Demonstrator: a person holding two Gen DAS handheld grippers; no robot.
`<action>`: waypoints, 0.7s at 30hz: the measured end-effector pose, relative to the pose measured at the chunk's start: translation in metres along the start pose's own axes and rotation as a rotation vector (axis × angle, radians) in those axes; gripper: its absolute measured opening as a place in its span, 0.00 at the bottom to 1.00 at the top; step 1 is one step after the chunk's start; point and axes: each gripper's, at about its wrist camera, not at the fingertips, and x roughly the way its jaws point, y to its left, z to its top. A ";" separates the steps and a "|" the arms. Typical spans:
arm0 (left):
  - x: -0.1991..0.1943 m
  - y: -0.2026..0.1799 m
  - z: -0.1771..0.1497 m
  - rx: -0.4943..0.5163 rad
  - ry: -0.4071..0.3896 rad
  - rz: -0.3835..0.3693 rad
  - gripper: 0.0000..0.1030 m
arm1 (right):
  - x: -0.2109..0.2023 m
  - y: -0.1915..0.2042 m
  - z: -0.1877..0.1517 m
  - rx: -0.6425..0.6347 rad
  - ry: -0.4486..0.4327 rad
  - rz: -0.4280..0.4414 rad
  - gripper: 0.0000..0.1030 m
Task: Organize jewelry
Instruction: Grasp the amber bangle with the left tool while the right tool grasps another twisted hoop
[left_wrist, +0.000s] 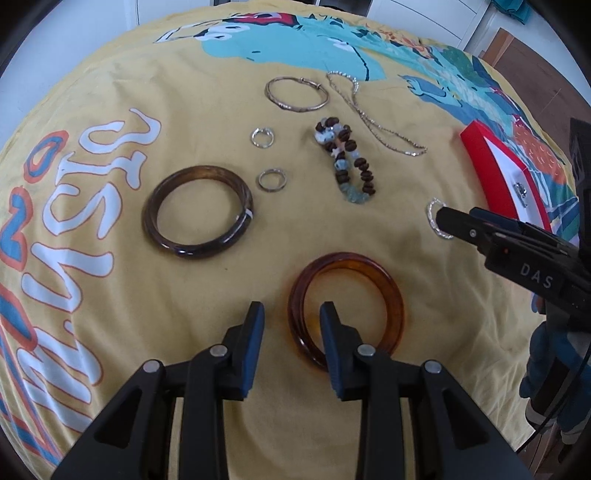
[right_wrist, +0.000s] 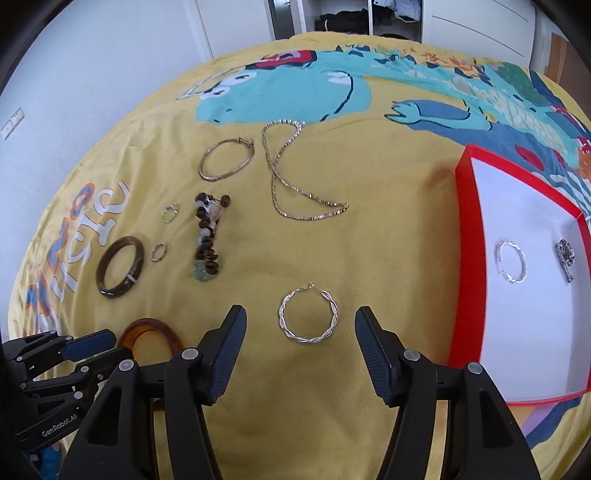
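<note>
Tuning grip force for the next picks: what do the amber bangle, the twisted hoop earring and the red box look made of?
Amber bangle: likely resin or plastic, glossy; translucent orange-brown with sharp highlights. Could be glass.
Twisted hoop earring: thin metal, silver and pale gold strands, shiny; braided glints, slim hook clasp.
Red box: probably cardboard, matte; thin straight red walls, flat white inside.

Your left gripper (left_wrist: 291, 314) is hovering open over the yellow blanket (left_wrist: 207, 288), one finger lying inside the amber bangle (left_wrist: 345, 310). Your right gripper (left_wrist: 443, 221) is covering a twisted silver hoop (left_wrist: 433, 218).
</note>
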 end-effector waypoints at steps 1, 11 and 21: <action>0.003 0.000 0.000 0.000 0.004 0.001 0.29 | 0.005 -0.001 0.000 0.004 0.008 -0.001 0.59; 0.013 -0.013 -0.003 0.041 -0.008 0.080 0.17 | 0.031 -0.002 -0.005 -0.003 0.049 -0.029 0.38; 0.000 -0.020 0.001 0.046 -0.023 0.102 0.08 | 0.008 -0.002 -0.007 -0.001 0.016 0.028 0.37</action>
